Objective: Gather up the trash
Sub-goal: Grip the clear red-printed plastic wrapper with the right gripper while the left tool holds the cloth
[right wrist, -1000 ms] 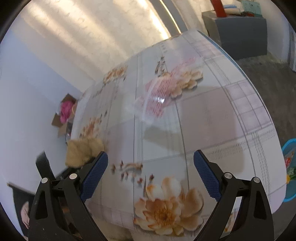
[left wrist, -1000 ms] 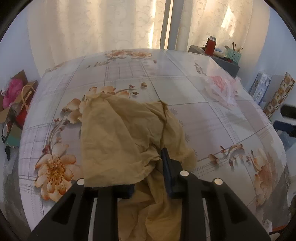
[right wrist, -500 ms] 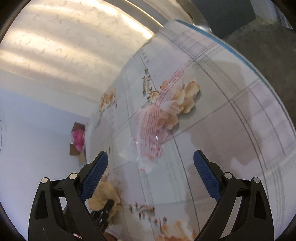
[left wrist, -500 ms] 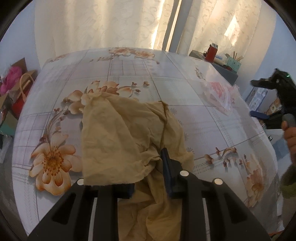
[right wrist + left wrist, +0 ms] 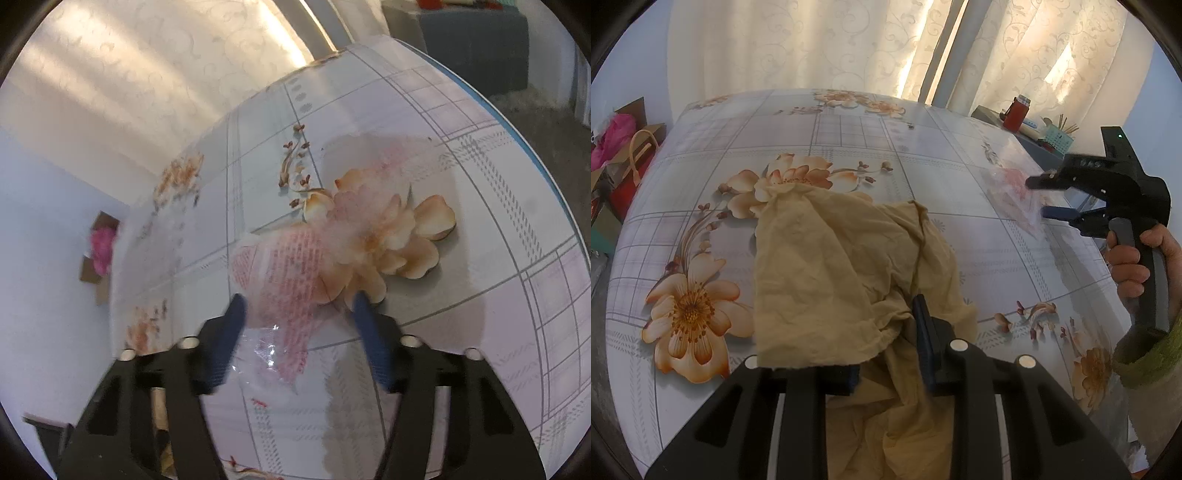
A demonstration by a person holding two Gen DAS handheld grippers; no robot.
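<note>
Crinkly clear wrapper (image 5: 284,280) sits between closing right tool (image 5: 297,314); left tool (image 5: 886,332) pinches soft tan cloth (image 5: 831,269).

Cream patterned curtains (image 5: 820,48) w/ sunlight glowing thru, brightest at the gap. Pale blue wall (image 5: 44,229) on the left. Table w/ floral grid-print cloth (image 5: 849,125). Grey side cabinet (image 5: 476,44) at the back right, red jar (image 5: 1017,112) on top. Cardboard box (image 5: 94,273) w/ pink stuff on the floor.
</note>
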